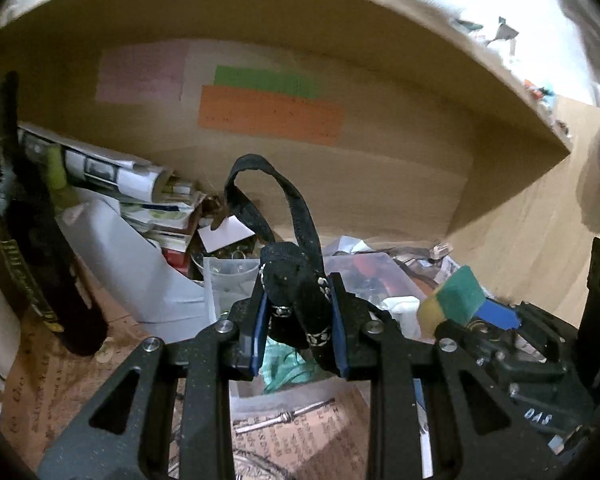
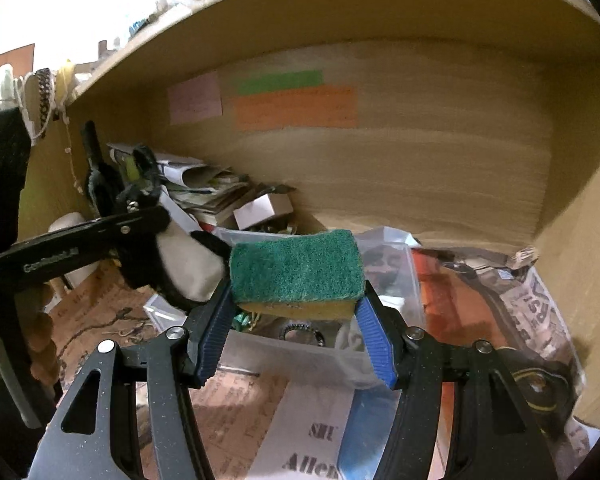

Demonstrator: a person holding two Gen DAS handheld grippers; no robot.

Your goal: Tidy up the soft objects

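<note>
Clamped between the blue pads of the right gripper (image 2: pixel 296 316), a rectangular sponge with a green scouring top and yellow foam underside (image 2: pixel 296 270) is held above a clear plastic bin (image 2: pixel 300 354) inside a wooden shelf. Only the left wrist view shows the left gripper (image 1: pixel 298 312) closed on a black fabric pouch with a looped strap (image 1: pixel 292 280), with that sponge at its right.

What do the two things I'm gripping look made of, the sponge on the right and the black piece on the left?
Sponge: yellow foam under a green scouring layer that looks coarse, fibrous and matte.

Black piece: seemingly soft woven fabric, matte, with a looping strap and small white printed marks. It bunches between the left tongs, so probably cloth, not leather.
</note>
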